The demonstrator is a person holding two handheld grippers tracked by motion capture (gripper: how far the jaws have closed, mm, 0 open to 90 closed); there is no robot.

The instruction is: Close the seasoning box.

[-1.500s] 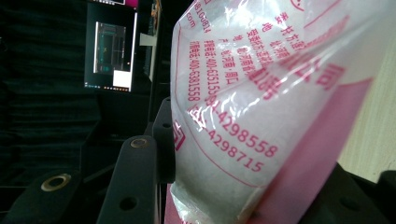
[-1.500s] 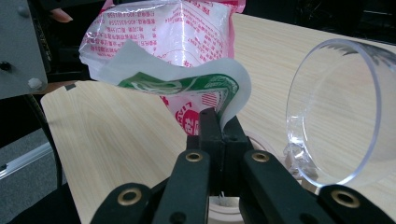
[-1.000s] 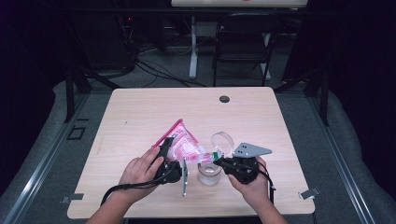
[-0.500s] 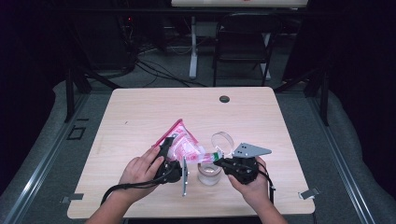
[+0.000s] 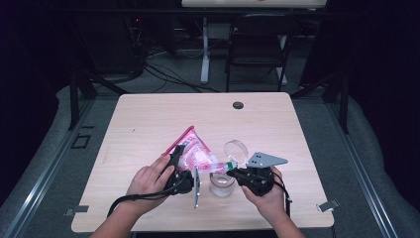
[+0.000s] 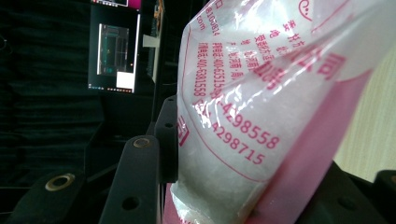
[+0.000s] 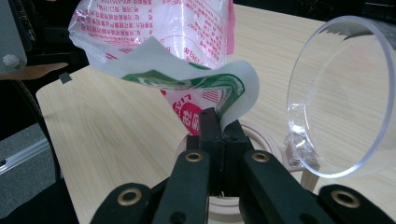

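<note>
While I am holding both hands steady, hardly anything is changing between the earlier high views and this one: the pink-printed bag (image 5: 192, 151) is staying tilted over the glass jar (image 5: 221, 184), and my left hand-held gripper (image 5: 179, 157) is easing its jaws only very slightly inward on the bag's body. In the left gripper view the bag (image 6: 261, 116), packed with a white grainy filling, is sitting between the two black jaws, which are pinching it partway closed. My right hand-held gripper (image 7: 218, 126) is keeping its jaws pressed together on the bag's lower corner (image 7: 205, 100), where a green-and-white printed flap is curling just above the jar's wooden rim (image 7: 261, 135). The jar's clear hinged lid (image 7: 341, 93) is standing open beside that corner. I am judging from this that the pour is being set up or is under way, with the corner aimed at the jar mouth; whether any filling is actually flowing, I cannot tell. The worktop (image 5: 148, 119) is a pale wood-grain board, bare apart from a small dark round cap (image 5: 238, 105) near its far edge, and it is standing on grey flooring. Beyond it the room is lying dark, with a folding chair (image 5: 257, 49), a white post and loose cables on the floor.
</note>
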